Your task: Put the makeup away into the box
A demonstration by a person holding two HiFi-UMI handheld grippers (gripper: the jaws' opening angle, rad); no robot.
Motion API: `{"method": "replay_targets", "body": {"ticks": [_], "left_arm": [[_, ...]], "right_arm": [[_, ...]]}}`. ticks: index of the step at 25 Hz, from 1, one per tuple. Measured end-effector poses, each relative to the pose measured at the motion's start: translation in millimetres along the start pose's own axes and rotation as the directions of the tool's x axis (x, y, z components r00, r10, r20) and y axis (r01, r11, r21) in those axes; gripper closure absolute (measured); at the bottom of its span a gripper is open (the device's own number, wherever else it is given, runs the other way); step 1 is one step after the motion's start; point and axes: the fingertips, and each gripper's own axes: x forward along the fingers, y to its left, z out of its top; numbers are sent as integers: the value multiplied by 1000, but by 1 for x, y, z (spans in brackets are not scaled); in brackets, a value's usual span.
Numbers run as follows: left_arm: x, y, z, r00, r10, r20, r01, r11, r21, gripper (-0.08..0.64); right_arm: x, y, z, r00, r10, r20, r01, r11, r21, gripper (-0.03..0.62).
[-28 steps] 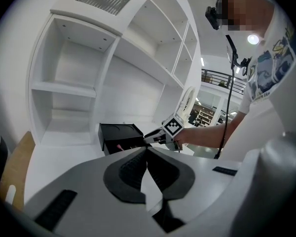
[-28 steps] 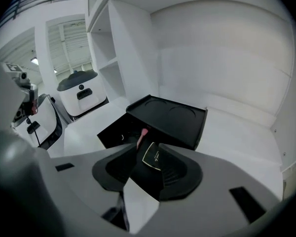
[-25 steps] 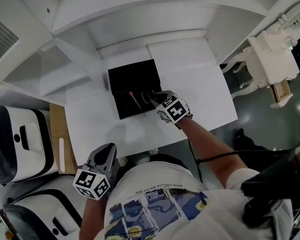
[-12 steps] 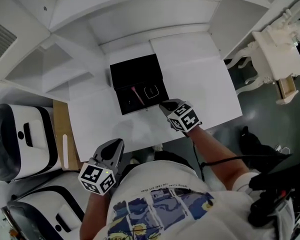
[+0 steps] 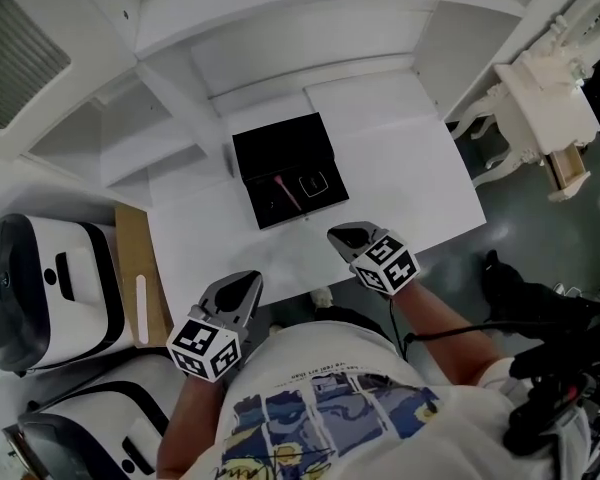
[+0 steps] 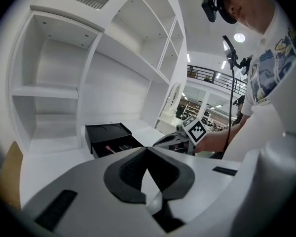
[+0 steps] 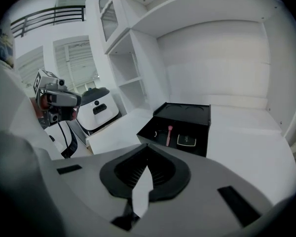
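Note:
The black box (image 5: 280, 148) lies open on the white desk, lid tipped back. In its tray lie a pink brush (image 5: 287, 191) and a small black compact (image 5: 315, 182). My right gripper (image 5: 338, 234) hovers just in front of the box near the desk's front edge, shut and empty. In the right gripper view the closed jaws (image 7: 147, 151) point at the box (image 7: 187, 113), with the brush (image 7: 169, 134) and the compact (image 7: 186, 140) inside. My left gripper (image 5: 242, 286) is shut on nothing at the front left edge of the desk; its own view shows the tips (image 6: 147, 149) meeting.
White shelves (image 5: 130, 138) rise behind and to the left of the desk (image 5: 410, 168). Two white and black machines (image 5: 40, 278) and a wooden board (image 5: 135, 288) sit at the left. A white ornate chair (image 5: 540, 98) stands to the right, over a dark floor.
My right gripper let go of the compact in the box, shut, and drew back from the box toward the desk's front edge. The left gripper barely moved.

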Motion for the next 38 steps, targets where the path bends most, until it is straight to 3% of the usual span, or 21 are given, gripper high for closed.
{"method": "replay_targets", "body": {"ticks": [7,12,38], "left_arm": [[-27,7,-10,1000,-4,11,4,1000,1,546],[-40,1,-23,1000,-2,-11,2,997,72,546],[-114,6,-72,1000,-17,-3,17,999,46,546]], "right_arm": [[-6,37,12,999,2,35,-1,1000,-26,567],[-9,56,13,999,-8,45,10,999,-37,566],[-8,144,10,997,-33,65,40,993,-112,568]]}}
